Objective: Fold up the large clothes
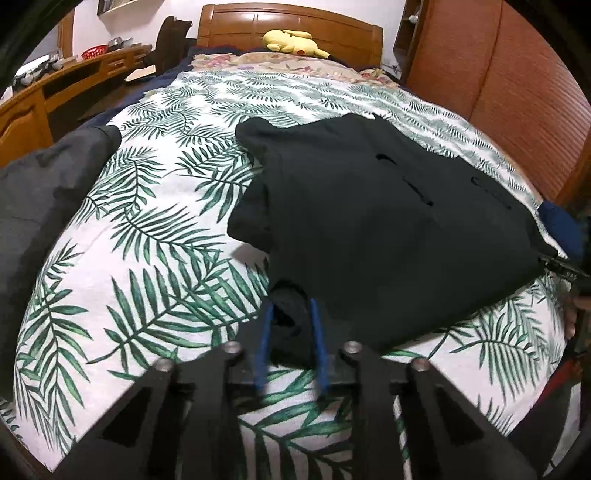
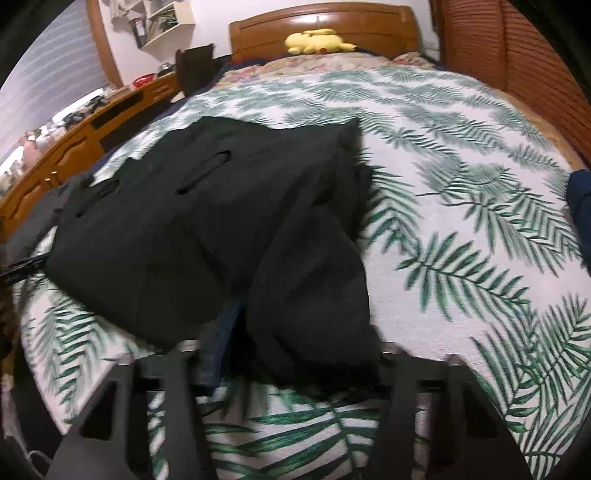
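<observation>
- Left gripper (image 1: 291, 314): blue fingers (image 1: 266, 332) set narrowly, a fold of the black garment (image 1: 369, 221) pinched between them at its near-left corner.
- Right gripper (image 2: 258, 321): one blue finger (image 2: 225, 332) shows; cloth drapes over the rest. Grip state cannot be told.
- Garment lies spread on the leaf-print bedspread (image 1: 155, 240), near edge lifted.
- Left: grey cloth (image 1: 40, 192).
- Far: yellow plush toy (image 1: 293, 41) against the wooden headboard (image 1: 240, 22); desk (image 1: 66, 85) far left.
</observation>
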{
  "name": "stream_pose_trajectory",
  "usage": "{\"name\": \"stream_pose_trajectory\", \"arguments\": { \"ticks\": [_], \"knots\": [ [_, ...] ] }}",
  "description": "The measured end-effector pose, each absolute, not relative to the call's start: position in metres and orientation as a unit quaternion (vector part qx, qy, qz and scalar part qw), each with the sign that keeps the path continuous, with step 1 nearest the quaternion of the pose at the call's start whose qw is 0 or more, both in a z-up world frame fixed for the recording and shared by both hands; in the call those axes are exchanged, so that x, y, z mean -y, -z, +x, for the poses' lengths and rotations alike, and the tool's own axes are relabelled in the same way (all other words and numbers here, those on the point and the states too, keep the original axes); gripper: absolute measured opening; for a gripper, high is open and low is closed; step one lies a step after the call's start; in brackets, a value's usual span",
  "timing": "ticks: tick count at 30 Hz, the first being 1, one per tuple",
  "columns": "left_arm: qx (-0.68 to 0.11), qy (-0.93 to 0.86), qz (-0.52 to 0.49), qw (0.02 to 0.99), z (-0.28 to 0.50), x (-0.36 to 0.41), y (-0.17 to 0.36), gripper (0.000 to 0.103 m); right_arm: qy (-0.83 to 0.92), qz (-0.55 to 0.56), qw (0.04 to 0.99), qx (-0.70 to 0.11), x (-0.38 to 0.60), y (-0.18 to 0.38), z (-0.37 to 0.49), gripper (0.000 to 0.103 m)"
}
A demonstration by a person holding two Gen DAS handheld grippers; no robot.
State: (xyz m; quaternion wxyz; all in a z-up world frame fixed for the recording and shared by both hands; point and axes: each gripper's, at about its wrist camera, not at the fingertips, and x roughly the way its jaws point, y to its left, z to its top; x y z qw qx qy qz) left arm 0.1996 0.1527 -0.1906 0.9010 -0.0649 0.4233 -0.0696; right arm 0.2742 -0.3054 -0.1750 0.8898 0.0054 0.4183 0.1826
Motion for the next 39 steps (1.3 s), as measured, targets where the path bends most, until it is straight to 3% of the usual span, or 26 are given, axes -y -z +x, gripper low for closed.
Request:
{"name": "stream_pose_trajectory", "arguments": {
  "ticks": [1,4,16,20,25,26,32,39],
  "knots": [
    [-0.422,0.072,-0.065,0.901,0.199,-0.153,0.188,0.009,-0.183,0.004,0.891,-0.415,0.305,0.171,0.272,0.022],
    [-0.407,0.070,-0.054,0.909,0.190,-0.149,0.176,0.005,-0.184,0.005,0.896,-0.404,0.307,0.159,0.264,0.016],
    [-0.338,0.106,-0.031,0.934,0.093,-0.127,0.114,0.003,-0.190,0.010,0.906,-0.379,0.328,0.119,0.174,0.014],
    [-0.352,0.089,-0.024,0.931,0.087,-0.125,0.128,0.003,-0.168,0.015,0.907,-0.385,0.333,0.116,0.169,0.020],
    [-0.364,0.096,-0.061,0.925,0.088,-0.134,0.138,0.003,-0.119,-0.036,0.925,-0.360,0.333,0.097,0.164,0.062],
    [-0.363,0.096,-0.063,0.925,0.086,-0.134,0.139,0.003,-0.120,-0.034,0.926,-0.356,0.333,0.091,0.165,0.065],
    [-0.362,0.091,-0.062,0.926,0.083,-0.131,0.143,0.003,-0.157,-0.027,0.926,-0.342,0.309,0.083,0.175,0.065],
    [-0.374,0.096,-0.067,0.920,0.083,-0.133,0.149,0.003,-0.192,-0.025,0.907,-0.373,0.269,0.119,0.213,0.065]
  ]
}}
